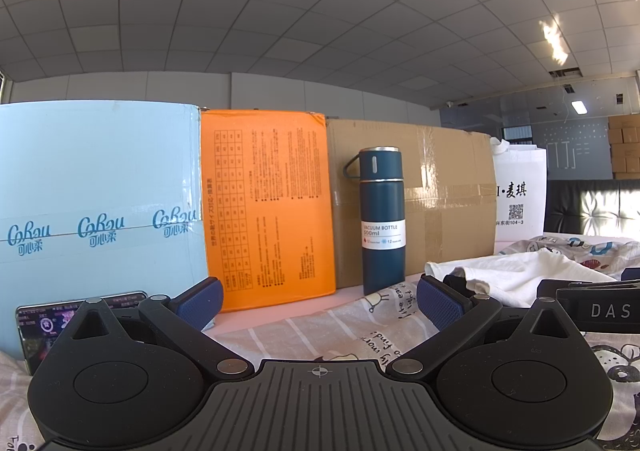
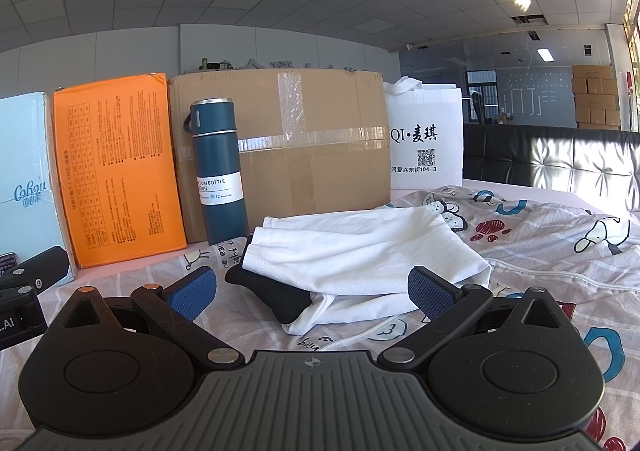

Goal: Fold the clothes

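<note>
Clothes: from the left wrist, the white garment [image 1: 516,271] lies right of the left gripper [image 1: 320,301], whose jaws gape empty; swinging could topple the vacuum bottle [image 1: 382,219]. From the right wrist, the right gripper [image 2: 312,289], spread and empty, faces the garment near; a shallow pinch might catch the printed bedsheet [image 2: 540,251].

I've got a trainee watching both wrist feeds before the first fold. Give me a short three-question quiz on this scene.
1. True or false: the right gripper already grips the white garment.
2. The blue bottle stands in front of which box: A) orange, B) brown cardboard, C) light blue?
3. What dark item pokes out from under the garment?

Key: 1 false, both grippers open. 2 B, the cardboard box. 3 A black cloth piece, kind unclear.
</note>
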`<state>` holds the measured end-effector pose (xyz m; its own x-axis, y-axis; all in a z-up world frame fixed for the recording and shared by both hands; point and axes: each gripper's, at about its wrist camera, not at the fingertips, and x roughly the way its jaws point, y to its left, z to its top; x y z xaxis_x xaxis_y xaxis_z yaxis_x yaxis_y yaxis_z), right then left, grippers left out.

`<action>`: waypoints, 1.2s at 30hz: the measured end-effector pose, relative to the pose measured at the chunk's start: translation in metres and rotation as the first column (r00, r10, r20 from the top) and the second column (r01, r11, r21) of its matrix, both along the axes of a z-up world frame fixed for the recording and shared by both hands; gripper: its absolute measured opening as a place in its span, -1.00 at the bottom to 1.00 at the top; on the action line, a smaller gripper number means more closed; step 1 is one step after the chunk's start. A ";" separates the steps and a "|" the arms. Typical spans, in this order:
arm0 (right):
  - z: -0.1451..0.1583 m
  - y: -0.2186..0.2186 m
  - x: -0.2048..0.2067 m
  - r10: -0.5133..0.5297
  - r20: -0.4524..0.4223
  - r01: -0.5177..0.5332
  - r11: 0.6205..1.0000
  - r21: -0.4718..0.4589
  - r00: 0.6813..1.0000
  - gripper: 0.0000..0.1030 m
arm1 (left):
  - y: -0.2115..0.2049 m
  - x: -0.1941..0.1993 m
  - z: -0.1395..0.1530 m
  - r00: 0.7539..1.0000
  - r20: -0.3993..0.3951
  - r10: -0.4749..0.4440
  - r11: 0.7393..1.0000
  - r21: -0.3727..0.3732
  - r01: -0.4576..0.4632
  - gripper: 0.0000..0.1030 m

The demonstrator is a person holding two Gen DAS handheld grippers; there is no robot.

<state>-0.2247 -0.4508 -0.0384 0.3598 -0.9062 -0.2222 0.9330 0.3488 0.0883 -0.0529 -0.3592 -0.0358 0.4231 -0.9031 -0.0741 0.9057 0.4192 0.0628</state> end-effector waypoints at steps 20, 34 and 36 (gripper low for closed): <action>0.000 -0.001 0.001 0.005 -0.005 -0.005 1.000 0.006 1.000 1.00 | 0.000 0.000 0.000 1.000 0.002 0.002 1.000 0.001 -0.002 1.00; 0.000 0.000 0.000 0.004 -0.003 -0.004 1.000 0.002 1.000 1.00 | -0.001 -0.001 0.000 1.000 0.007 0.004 1.000 0.002 -0.004 1.00; 0.001 0.000 0.000 0.004 -0.002 -0.004 1.000 0.002 1.000 1.00 | -0.001 -0.001 0.000 1.000 0.007 0.004 1.000 0.002 -0.004 1.00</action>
